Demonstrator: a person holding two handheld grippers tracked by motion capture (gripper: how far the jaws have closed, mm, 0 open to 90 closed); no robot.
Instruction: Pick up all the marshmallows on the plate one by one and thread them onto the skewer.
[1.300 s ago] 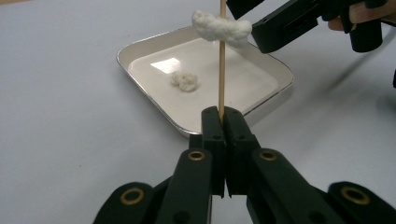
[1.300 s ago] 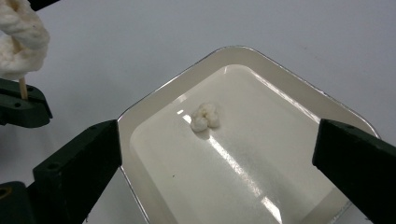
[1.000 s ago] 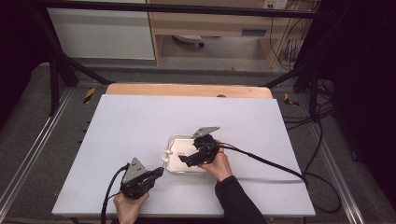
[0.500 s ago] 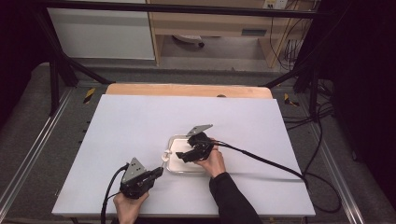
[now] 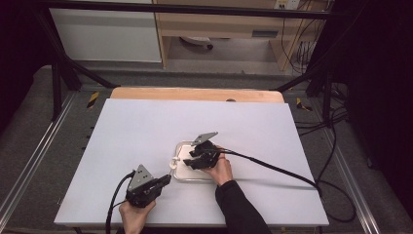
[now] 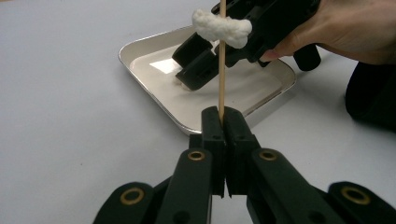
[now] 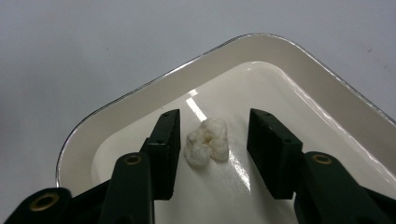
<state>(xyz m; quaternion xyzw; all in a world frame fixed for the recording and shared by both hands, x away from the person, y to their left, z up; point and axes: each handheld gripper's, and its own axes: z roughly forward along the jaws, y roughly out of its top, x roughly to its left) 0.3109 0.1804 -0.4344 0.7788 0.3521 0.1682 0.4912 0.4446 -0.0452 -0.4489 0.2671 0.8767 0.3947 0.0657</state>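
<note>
White table (image 5: 146,126) — tray (image 7: 140,102), popcorn (image 7: 208,142) between jaws

1. The tray (image 7: 140,100) was glossy white with a thin silvery rim.
2. The popcorn piece (image 7: 208,141) in the tray was white with a yellowish centre.
3. The skewer (image 6: 222,70) was pale tan.
4. Both grippers' jaws were black.

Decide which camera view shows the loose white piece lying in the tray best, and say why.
The right gripper view: the white piece lies on the tray floor, close up, between the right tool's jaws, which have just been closing without touching it. In the left gripper view the right tool hides most of it. The high view is too distant to make it out.
</note>
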